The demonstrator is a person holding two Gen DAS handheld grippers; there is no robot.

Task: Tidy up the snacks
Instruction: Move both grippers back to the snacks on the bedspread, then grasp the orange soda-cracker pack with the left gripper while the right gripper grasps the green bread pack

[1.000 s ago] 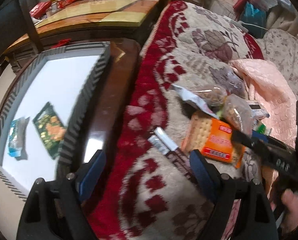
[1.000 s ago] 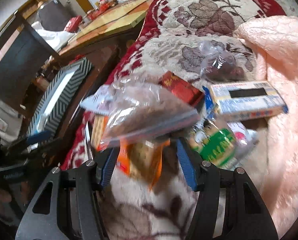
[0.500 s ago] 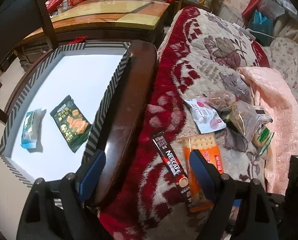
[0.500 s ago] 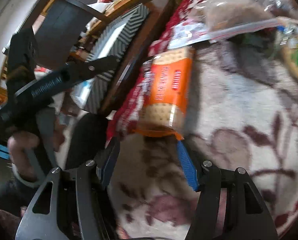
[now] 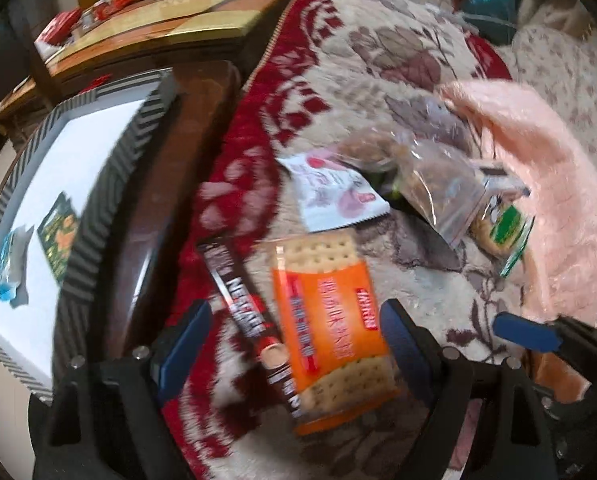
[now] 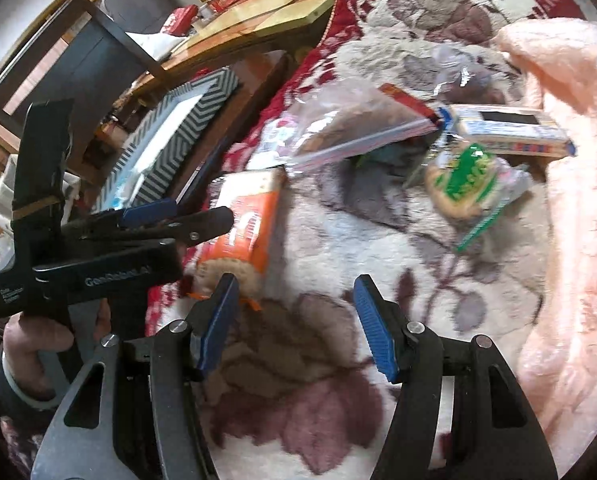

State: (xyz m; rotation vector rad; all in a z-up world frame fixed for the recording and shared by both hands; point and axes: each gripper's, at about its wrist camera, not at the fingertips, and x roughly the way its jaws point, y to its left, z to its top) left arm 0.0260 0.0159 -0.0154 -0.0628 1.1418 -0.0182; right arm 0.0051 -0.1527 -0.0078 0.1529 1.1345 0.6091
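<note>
An orange cracker pack (image 5: 330,320) and a dark Nescafe stick (image 5: 254,320) lie on the patterned blanket between the open jaws of my left gripper (image 5: 294,340). Beyond them lie a white sachet (image 5: 334,192), a clear zip bag (image 5: 438,188) and a green-labelled biscuit pack (image 5: 502,228). A zigzag-rimmed tray (image 5: 98,208) at the left holds a green pack (image 5: 58,236) and a blue pack (image 5: 8,268). My right gripper (image 6: 294,320) is open and empty above the blanket, right of the cracker pack (image 6: 246,224). The left gripper (image 6: 170,220) shows in the right wrist view.
A dark wooden table edge (image 5: 158,216) runs between tray and blanket. A pink quilt (image 5: 558,200) lies at the right. A flat box (image 6: 510,132) and a red pack (image 6: 410,104) lie among the snacks. A long wooden table (image 5: 170,24) stands behind.
My left gripper has moved forward and right, so the cracker pack and coffee stick now lie between its jaws. My right gripper has swung back from the cracker pack toward the snack pile.
</note>
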